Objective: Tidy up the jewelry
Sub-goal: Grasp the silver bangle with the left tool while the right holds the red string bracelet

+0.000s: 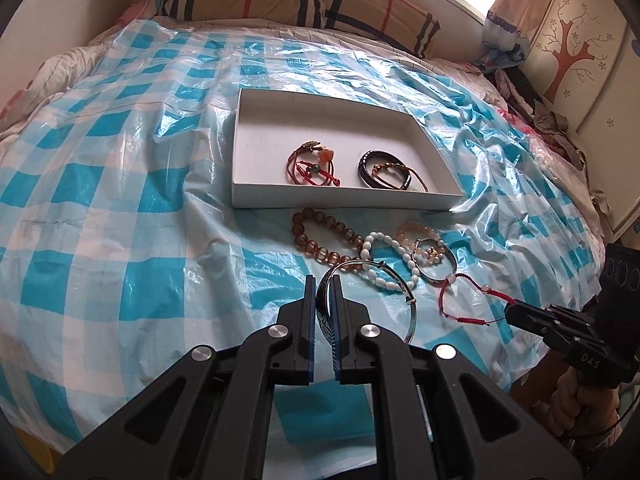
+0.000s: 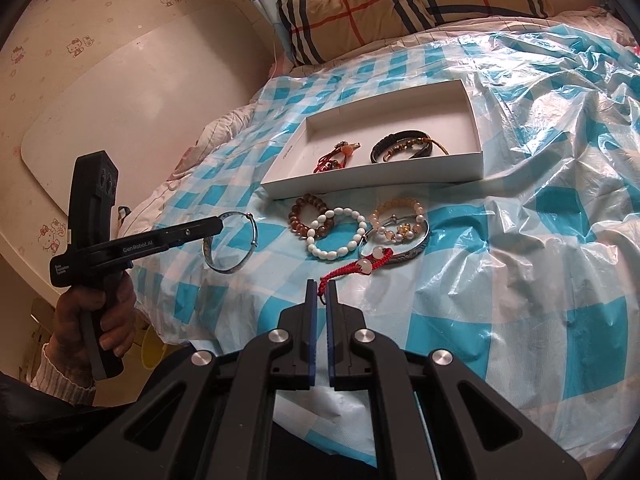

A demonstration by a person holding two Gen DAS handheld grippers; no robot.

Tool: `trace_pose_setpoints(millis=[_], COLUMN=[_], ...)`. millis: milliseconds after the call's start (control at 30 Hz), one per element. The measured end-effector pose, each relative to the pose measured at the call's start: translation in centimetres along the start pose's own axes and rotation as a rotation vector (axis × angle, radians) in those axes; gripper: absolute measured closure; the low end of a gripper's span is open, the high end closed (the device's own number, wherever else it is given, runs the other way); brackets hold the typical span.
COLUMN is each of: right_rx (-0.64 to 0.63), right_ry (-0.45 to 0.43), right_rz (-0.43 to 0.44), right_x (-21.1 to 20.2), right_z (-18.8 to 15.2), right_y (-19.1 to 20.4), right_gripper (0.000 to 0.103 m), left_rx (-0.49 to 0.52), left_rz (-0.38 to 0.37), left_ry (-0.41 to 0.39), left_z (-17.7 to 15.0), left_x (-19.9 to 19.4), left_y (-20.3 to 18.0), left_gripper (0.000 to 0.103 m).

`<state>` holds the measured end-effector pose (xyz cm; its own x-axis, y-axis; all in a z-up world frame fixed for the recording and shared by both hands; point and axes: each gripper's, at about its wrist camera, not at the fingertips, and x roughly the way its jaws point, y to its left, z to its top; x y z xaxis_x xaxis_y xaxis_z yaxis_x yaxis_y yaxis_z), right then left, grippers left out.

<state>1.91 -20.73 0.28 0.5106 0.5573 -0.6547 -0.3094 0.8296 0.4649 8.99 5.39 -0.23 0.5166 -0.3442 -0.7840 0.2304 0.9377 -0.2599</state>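
Left hand-held gripper (image 1: pixel 323 286) is clamped on the silver bangle (image 1: pixel 412 312), right hand-held gripper (image 2: pixel 321 292) pinches the red cord bracelet (image 2: pixel 360 270), both near the bed's front edge. Mid-pickup, I'd say; next, drop them into the white box (image 1: pixel 340 200).

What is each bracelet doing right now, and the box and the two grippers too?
Left gripper: shut on the silver bangle.
Silver bangle: held, lifted off the bed.
Right gripper: shut on the red cord bracelet.
Red cord bracelet: pinched at one end, the rest trailing to the pile.
White box: open, holding some bracelets.
Brown bead bracelet: lying on the bed, outside the box.
White bead bracelet: lying on the bed, outside the box.
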Motion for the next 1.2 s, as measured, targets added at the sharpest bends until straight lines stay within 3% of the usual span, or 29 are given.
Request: trace_pose_setpoints(millis=[733, 1200], right_rx=[-0.034, -0.058], right_ry=[-0.090, -0.165], right_rz=[0.014, 0.043], right_x=[-4.0, -8.1], right_z=[-0.1, -1.1], right_y=[4.0, 6.5], right_gripper=[0.098, 0.098], left_rx=[0.004, 0.081], left_rz=[-0.019, 0.028], left_ry=[-0.066, -0.147], left_z=[-2.3, -3.5], left_x=[-5.4, -10.4], left_y=[-1.1, -4.1], left_gripper=[0.097, 0.097])
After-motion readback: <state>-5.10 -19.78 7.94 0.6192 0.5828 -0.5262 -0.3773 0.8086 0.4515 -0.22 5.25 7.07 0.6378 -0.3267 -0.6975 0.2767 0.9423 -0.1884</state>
